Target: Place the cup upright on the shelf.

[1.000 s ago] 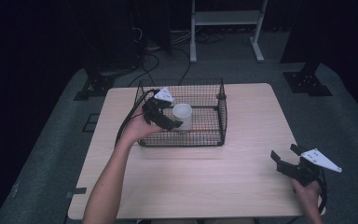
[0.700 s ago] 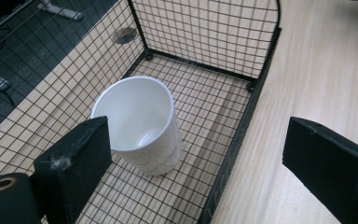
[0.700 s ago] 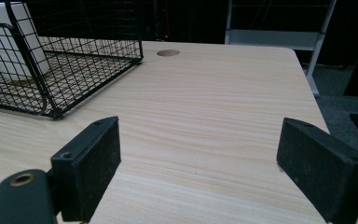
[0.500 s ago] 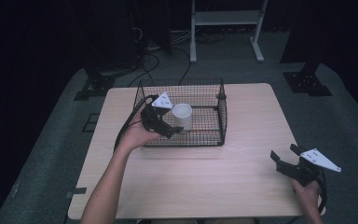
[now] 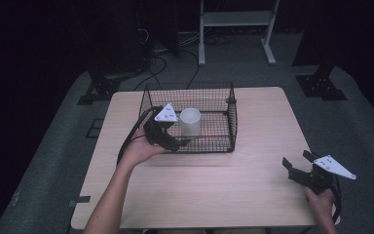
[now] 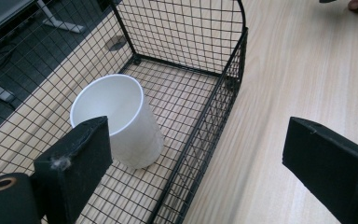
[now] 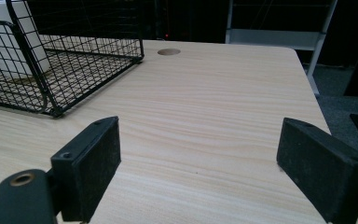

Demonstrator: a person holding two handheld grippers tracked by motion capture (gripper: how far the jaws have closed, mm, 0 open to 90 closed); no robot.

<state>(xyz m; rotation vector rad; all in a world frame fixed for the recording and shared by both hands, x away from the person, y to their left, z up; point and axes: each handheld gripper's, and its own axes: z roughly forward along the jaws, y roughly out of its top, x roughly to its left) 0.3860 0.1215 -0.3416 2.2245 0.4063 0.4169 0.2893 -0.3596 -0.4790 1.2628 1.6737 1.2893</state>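
So my left gripper (image 5: pixel 179 143) sits at the near-left corner of the wire basket (image 5: pixel 233 122), jaws spread wide with nothing between them. One jaw hangs over the basket floor, the other over the table (image 5: pixel 214 190) outside the near wall. The white cup (image 5: pixel 190 122) stands upright inside the basket, just past that gripper. My right gripper (image 5: pixel 292 168) is well off to the basket's right, near the table edge, also wide and empty.

No writing, label, brand, number or sign can be read anywhere in these views: the white cup (image 6: pixel 121 121), the wire basket (image 6: pixel 214 116) and the worktop (image 7: pixel 214 116) all carry plain, unmarked surfaces.
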